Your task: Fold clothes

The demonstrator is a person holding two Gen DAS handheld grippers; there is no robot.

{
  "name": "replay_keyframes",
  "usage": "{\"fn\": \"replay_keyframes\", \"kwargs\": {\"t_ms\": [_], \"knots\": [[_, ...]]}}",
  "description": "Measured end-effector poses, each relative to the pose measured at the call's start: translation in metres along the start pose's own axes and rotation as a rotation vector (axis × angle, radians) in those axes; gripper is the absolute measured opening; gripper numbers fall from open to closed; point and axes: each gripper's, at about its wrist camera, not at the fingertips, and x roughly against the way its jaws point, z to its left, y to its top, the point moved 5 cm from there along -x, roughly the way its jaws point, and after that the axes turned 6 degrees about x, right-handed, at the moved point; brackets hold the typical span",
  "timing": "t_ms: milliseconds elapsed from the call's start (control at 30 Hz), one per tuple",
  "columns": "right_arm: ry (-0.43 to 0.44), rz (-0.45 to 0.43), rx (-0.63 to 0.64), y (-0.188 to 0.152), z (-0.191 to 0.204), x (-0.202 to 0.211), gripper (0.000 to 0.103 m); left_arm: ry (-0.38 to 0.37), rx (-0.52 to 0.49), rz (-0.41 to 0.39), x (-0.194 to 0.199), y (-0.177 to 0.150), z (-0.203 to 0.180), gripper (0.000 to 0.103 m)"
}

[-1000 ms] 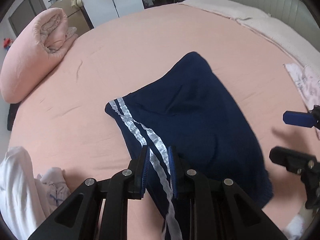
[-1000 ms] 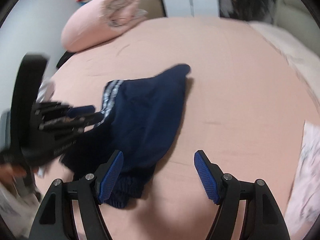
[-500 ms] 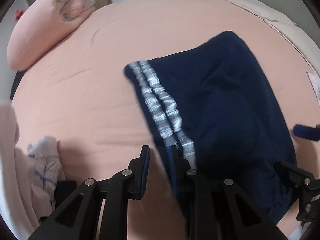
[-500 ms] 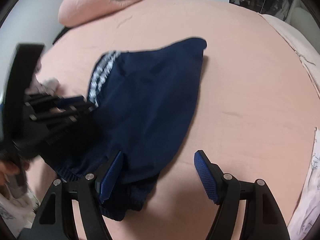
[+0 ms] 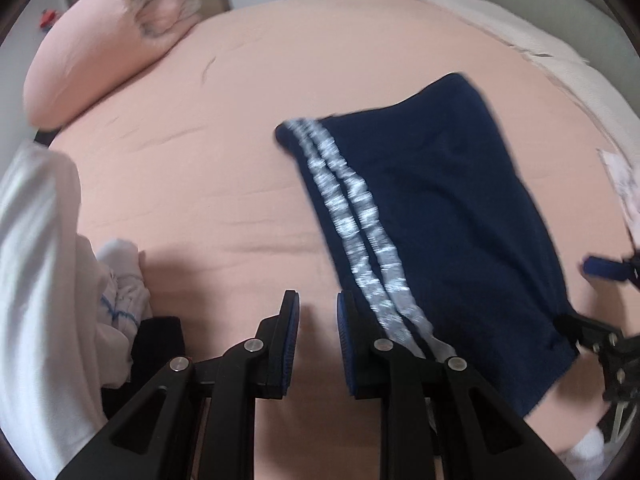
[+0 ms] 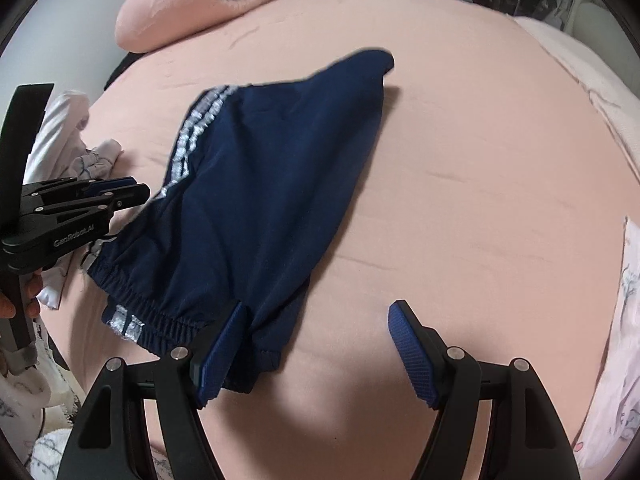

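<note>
Navy shorts point(image 5: 440, 208) with two silver side stripes lie flat on the pink bed; they also show in the right wrist view point(image 6: 264, 192), elastic waistband toward me. My left gripper point(image 5: 318, 312) is slightly open and empty, just left of the striped edge near the waistband; it also shows in the right wrist view point(image 6: 136, 190). My right gripper point(image 6: 316, 320) is wide open, its left finger resting on the waistband's right corner; its fingers also show in the left wrist view point(image 5: 600, 268).
A rolled pink quilt point(image 5: 104, 52) lies at the bed's far left. A heap of white clothes point(image 5: 48, 264) sits at the left edge. A pale patterned garment point(image 6: 624, 320) lies at the right. A white blanket point(image 5: 540, 52) covers the far right.
The shorts have been drawn toward me and laid flat. My left gripper has let go of the striped edge and moved just left of it. My right gripper has come down to the waistband.
</note>
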Motion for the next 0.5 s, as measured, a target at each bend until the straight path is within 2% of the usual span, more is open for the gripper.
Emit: {"fn": "replay_keyframes", "kwargs": {"t_ms": [67, 167, 233, 267, 300, 367, 500], "knots": [[-0.021, -0.025, 0.058, 0.000, 0.003, 0.008, 0.073, -0.006, -0.053, -0.017, 0.004, -0.002, -0.002, 0.018], [-0.055, -0.017, 0.134, -0.003, 0.005, 0.012, 0.073, 0.016, -0.115, -0.022, 0.005, -0.004, -0.002, 0.019], [-0.076, -0.007, 0.168, -0.008, 0.006, 0.014, 0.073, 0.018, -0.130, -0.025, 0.007, -0.005, -0.002, 0.027], [-0.079, -0.006, 0.175, -0.009, 0.006, 0.015, 0.073, 0.017, -0.143, -0.033, 0.010, -0.004, -0.004, 0.041], [-0.080, -0.007, 0.181, -0.010, 0.007, 0.017, 0.073, 0.016, -0.165, -0.045, 0.013, -0.003, -0.006, 0.062], [-0.086, -0.005, 0.203, -0.013, 0.008, 0.018, 0.073, 0.013, -0.217, -0.069, 0.021, -0.004, -0.013, 0.084], [-0.153, -0.001, 0.344, -0.022, 0.015, 0.024, 0.073, 0.010, -0.301, -0.104, 0.032, -0.007, -0.020, 0.085]]}}
